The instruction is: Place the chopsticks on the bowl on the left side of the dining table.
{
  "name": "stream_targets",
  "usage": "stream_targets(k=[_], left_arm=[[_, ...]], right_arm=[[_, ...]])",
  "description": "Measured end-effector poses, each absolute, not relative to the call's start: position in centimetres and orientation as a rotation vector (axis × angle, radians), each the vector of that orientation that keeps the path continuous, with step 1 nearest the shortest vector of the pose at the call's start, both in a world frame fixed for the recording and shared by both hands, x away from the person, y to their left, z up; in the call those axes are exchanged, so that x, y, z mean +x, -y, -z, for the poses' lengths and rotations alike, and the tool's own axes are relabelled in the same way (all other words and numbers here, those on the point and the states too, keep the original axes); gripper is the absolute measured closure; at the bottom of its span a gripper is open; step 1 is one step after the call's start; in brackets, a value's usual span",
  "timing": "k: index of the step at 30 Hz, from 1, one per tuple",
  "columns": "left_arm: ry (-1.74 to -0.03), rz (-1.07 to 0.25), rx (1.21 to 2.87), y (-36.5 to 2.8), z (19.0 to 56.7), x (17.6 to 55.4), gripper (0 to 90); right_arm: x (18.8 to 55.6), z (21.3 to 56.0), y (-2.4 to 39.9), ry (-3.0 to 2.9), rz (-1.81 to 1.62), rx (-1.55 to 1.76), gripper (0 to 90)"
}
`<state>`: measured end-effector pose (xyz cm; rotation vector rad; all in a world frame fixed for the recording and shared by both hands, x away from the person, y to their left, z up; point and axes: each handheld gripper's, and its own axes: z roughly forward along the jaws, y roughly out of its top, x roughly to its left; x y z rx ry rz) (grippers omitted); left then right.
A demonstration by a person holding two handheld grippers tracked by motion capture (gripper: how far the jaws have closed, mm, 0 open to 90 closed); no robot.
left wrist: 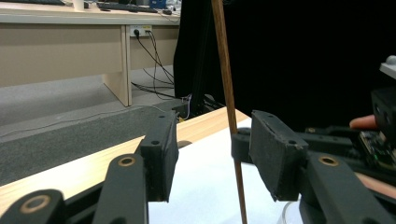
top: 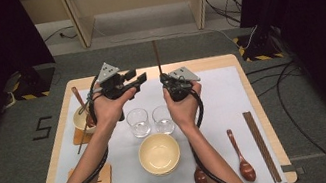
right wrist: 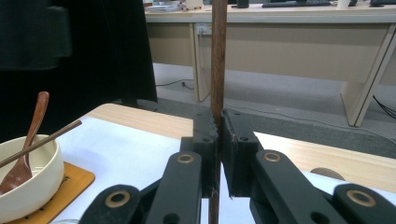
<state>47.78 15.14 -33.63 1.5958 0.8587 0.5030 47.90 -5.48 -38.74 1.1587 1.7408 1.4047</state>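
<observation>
In the right gripper view my right gripper [right wrist: 219, 135] is shut on a dark wooden chopstick [right wrist: 217, 60], which stands upright. From above, the right gripper [top: 165, 79] is over the back middle of the table, and the chopstick [top: 157, 56] rises from it. My left gripper [top: 135, 76] is just to its left, pointing towards it. In the left gripper view the left gripper [left wrist: 212, 158] has its jaws apart. The chopstick [left wrist: 228, 93] stands in the gap, close to the right pad [left wrist: 275, 158], and neither pad presses on it.
A cream bowl [top: 79, 120] on a coaster at the left holds a wooden spoon [top: 83, 105] and a chopstick [right wrist: 42, 142]. Two clear glasses [top: 138, 122] [top: 163, 119] stand at the middle, with an empty bowl [top: 159, 153] in front. Two spoons [top: 241, 156] [top: 200, 177] and a chopstick pair [top: 261, 145] lie at the right front.
</observation>
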Motion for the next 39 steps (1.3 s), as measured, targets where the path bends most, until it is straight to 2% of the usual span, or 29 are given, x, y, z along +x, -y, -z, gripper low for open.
stream_targets(k=[17,23,32,35,39], left_arm=[[-0.86,-0.41,1.627,-11.4,33.6,51.7,52.0],[-0.857,-0.379,1.621,-10.4,33.7,52.7,55.2],[-0.835,-0.352,1.62,-10.1,33.4,53.0,73.5],[-0.828,-0.326,1.6,-10.5,33.5,52.9,82.6],[-0.82,-0.329,1.589,-10.9,33.5,52.5,83.7]], right_arm=[[47.6,38.9,5.4,-1.735,-1.387,1.151,84.9],[47.6,38.7,5.7,-1.731,-1.38,1.144,84.9],[47.6,38.9,5.5,-1.737,-1.374,1.134,84.9],[47.5,38.9,5.5,-1.737,-1.372,1.13,84.9],[47.5,38.7,5.4,-1.752,-1.355,1.109,83.5]])
